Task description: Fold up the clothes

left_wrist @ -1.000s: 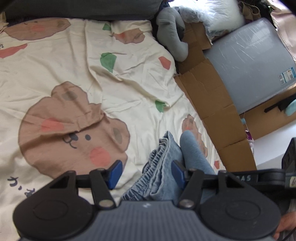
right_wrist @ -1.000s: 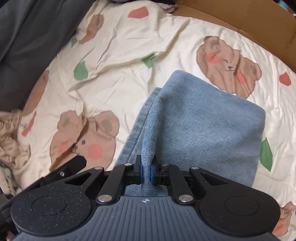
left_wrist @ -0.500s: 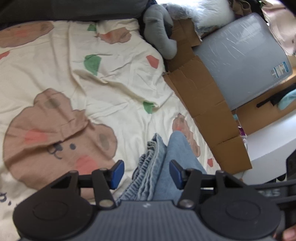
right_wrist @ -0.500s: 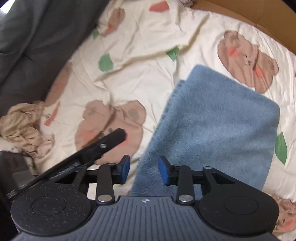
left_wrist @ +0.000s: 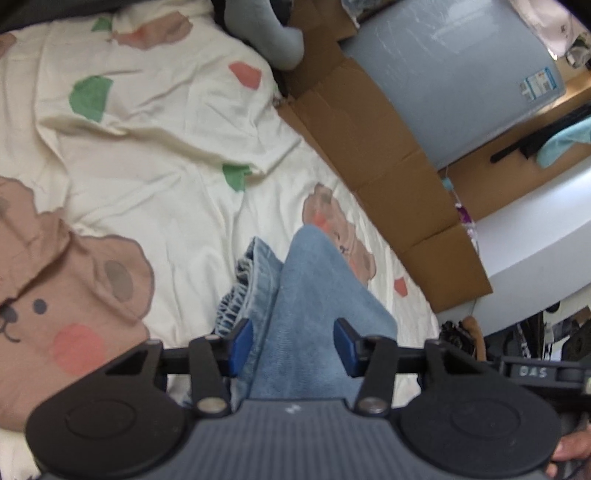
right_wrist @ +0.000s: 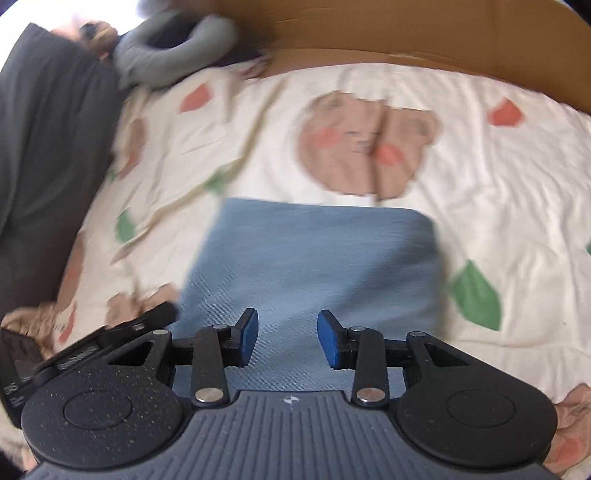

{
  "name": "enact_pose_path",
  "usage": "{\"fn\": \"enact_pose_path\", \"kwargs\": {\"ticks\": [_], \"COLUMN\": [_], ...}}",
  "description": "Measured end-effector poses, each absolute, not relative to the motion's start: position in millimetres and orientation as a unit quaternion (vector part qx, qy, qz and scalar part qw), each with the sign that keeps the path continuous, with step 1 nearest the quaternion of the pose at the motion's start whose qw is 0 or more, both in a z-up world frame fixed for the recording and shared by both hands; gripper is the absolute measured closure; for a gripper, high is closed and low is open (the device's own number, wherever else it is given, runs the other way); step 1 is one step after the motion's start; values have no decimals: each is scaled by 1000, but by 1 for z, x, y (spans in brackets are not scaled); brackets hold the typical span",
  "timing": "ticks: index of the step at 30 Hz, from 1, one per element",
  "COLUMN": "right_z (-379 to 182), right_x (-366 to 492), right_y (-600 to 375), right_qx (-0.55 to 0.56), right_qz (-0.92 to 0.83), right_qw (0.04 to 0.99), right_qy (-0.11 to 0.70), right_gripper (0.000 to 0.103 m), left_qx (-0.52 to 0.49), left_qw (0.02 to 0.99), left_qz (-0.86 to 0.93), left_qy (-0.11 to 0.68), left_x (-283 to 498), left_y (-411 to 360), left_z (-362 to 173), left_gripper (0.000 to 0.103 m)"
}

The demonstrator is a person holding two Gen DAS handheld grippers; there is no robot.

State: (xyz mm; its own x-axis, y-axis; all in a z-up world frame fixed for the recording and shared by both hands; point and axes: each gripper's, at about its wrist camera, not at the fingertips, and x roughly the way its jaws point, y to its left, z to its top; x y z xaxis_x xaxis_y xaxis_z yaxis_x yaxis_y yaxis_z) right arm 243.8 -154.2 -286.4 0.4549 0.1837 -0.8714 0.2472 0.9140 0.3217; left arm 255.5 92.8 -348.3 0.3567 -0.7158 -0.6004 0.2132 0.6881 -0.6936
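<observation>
Folded light-blue jeans (left_wrist: 314,288) lie on the cream bear-print bed sheet (left_wrist: 166,184), with the gathered waistband edge on the left. My left gripper (left_wrist: 291,345) sits low over their near end. Its jaws are closing with the denim between them, and the pads are not pressing on it. In the blurred right wrist view the jeans (right_wrist: 317,251) form a flat rectangle. My right gripper (right_wrist: 288,338) hovers open over their near edge and holds nothing. The black frame of the left gripper (right_wrist: 110,336) shows at the lower left of that view.
Flattened cardboard (left_wrist: 369,147) and a grey plastic-wrapped slab (left_wrist: 461,74) border the bed on the right. A grey plush (left_wrist: 269,33) lies at the head of the bed. A dark grey blanket (right_wrist: 44,147) and a crumpled beige garment (right_wrist: 26,321) are on the left.
My right gripper let go of the denim fold, opened and swung sideways, and the jeans now lie flat. My left gripper shifted over the jeans and its jaws narrowed.
</observation>
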Motion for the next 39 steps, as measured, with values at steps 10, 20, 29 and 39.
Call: {"fn": "enact_pose_path", "kwargs": {"ticks": [10,20,29,39], "right_z": [-337,-363,-358,-377], "right_x": [228,231,243,269], "right_y": [-217,-236,-233,-231], "right_qx": [248,274,279,259], "right_qz": [-73,-91,-70,-65], "right_qw": [832,832,846,855], "right_qy": [491,473,448,446], "right_gripper": [61,60,60,61], "left_qx": [-242,-265,-286,-325], "left_qw": [750,746,753,743], "left_qz": [-336,-352,-341,-296], "left_qy": [516,500,485,505], "left_x": [280,289,283,285], "left_y": [70,61,85,105], "left_z": [-362,-360,-350,-391], "left_gripper": [69,96,96,96]}}
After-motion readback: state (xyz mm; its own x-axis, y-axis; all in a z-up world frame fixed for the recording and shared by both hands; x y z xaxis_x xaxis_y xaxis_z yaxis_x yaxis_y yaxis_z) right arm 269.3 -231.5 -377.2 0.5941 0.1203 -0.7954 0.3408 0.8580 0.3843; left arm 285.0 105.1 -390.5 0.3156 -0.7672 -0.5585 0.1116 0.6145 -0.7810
